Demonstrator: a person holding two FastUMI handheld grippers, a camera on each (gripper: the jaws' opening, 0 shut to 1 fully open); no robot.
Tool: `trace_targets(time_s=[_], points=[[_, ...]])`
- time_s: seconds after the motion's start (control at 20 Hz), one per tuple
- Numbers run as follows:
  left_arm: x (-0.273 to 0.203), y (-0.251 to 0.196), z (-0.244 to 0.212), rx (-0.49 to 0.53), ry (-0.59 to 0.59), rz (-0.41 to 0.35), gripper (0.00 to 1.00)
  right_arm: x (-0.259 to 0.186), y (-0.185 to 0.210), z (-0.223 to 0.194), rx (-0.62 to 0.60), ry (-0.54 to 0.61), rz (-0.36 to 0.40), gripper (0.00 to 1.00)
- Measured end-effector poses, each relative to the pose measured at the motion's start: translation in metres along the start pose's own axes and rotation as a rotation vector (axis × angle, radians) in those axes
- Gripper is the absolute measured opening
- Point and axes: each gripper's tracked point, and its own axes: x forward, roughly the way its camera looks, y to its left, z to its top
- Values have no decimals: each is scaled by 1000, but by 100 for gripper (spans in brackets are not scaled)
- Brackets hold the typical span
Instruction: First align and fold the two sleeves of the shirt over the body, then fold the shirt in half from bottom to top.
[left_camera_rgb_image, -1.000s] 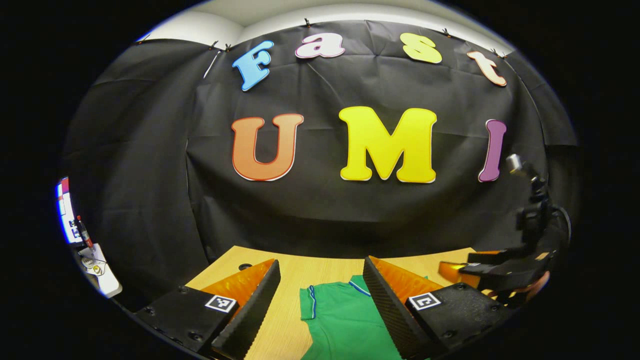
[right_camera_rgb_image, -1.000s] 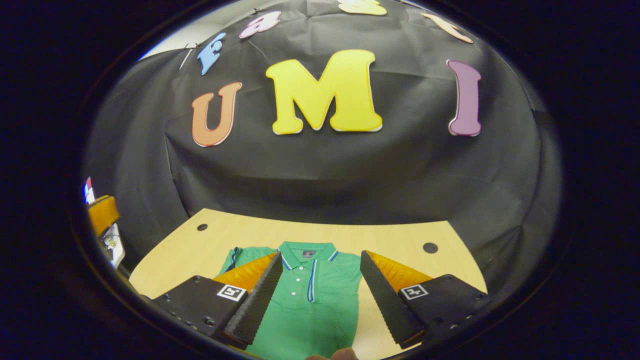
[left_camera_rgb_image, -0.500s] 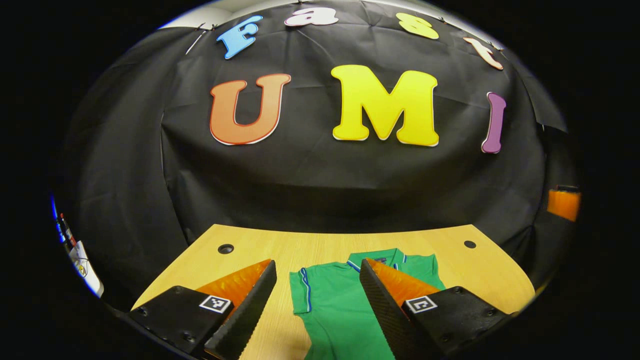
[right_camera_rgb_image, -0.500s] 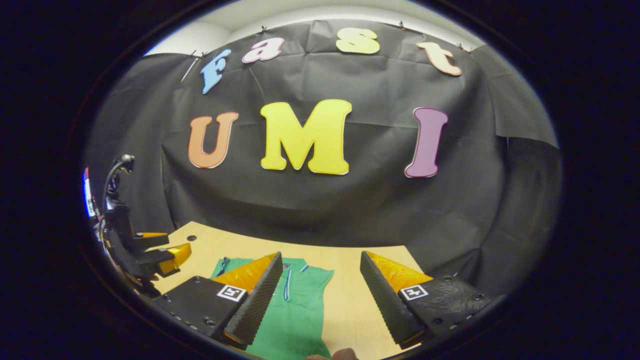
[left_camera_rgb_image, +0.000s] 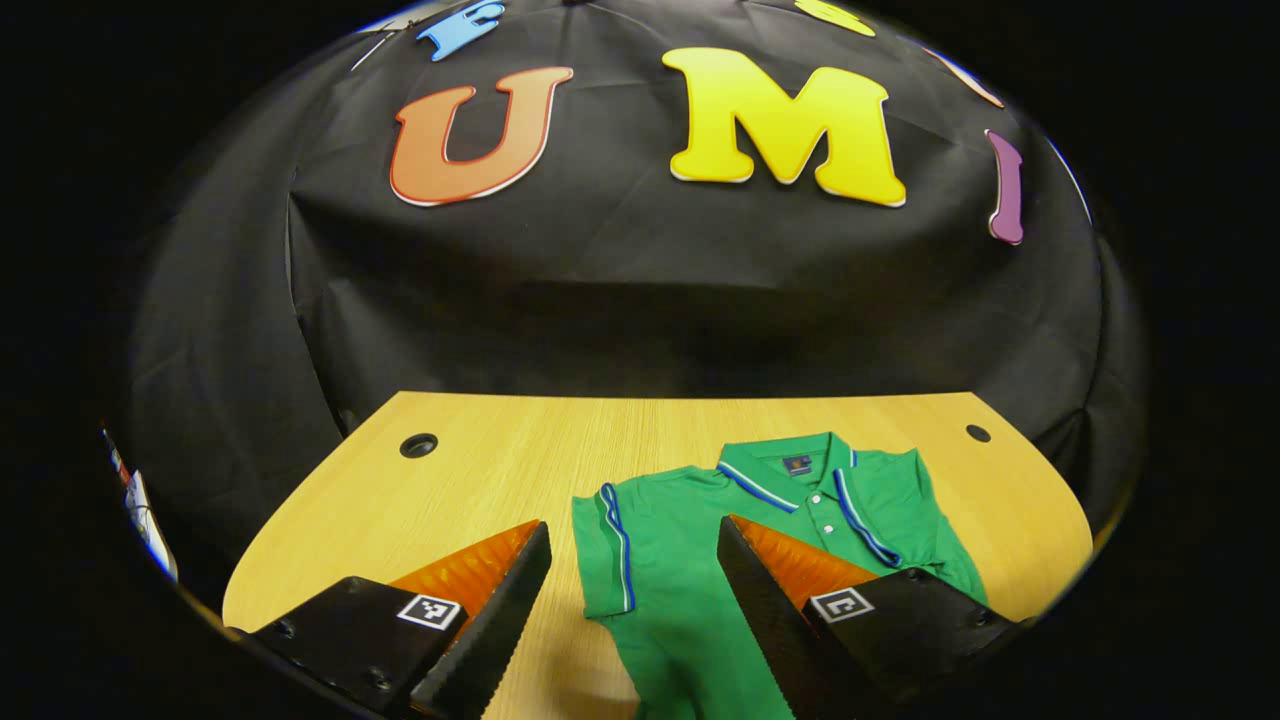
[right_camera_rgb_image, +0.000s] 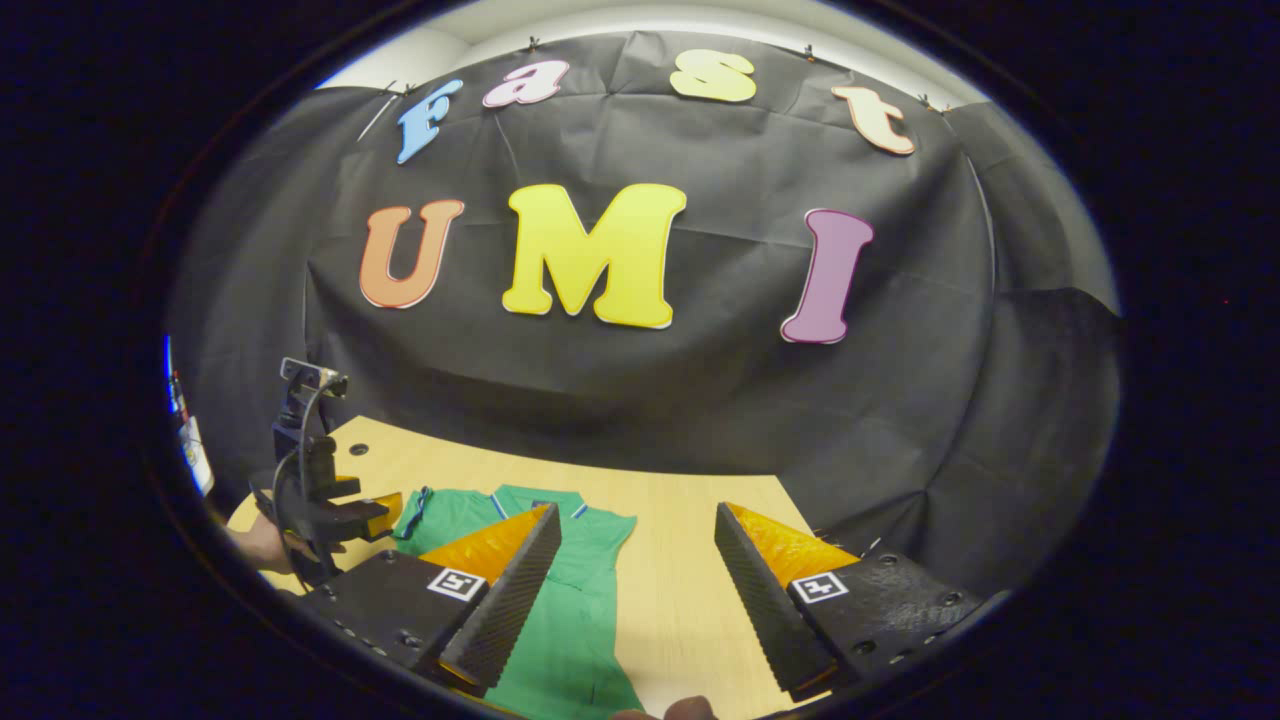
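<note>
Shirt (left_camera_rgb_image: 690, 560): lying flat on the table (left_camera_rgb_image: 480, 470), collar facing the far edge; one sleeve (left_camera_rgb_image: 600, 550) sticking out unfolded
Left gripper (left_camera_rgb_image: 630, 600): gaping wide, gripping nothing
Right gripper (right_camera_rgb_image: 630, 590): gaping wide, gripping nothing
Progress: sleeve fold and bottom-to-top fold both remaining

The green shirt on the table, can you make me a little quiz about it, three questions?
1. True or false: the left gripper is open above the green shirt.
2. The shirt's collar points A) toward the black cloth wall, or B) toward the camera?
3. Fill in: the shirt lies on a wooden ____.

Key: 1 true. 2 A. 3 table.
</note>
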Motion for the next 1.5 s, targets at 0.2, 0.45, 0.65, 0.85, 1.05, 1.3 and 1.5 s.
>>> trace_targets(time_s=[0.2,0.45,0.65,0.85,1.05,1.3,1.5], points=[[33,10,-29,25,60,15,100,6,6,-13,-13,42,-4,95],[62,15,-55,45,117,5,100,19,12,-32,-19,102,-11,95],[78,18,-73,78,160,-10,100,28,14,-32,-17,123,-11,95],[82,15,-72,68,152,-55,89,36,22,-33,-7,135,-3,95],[79,14,-71,25,144,-84,63,44,34,-34,2,154,20,95],[78,26,-70,-4,147,-67,36,47,46,-32,3,158,44,95],[75,27,-59,-37,126,-69,7,49,50,-31,15,164,54,95]])
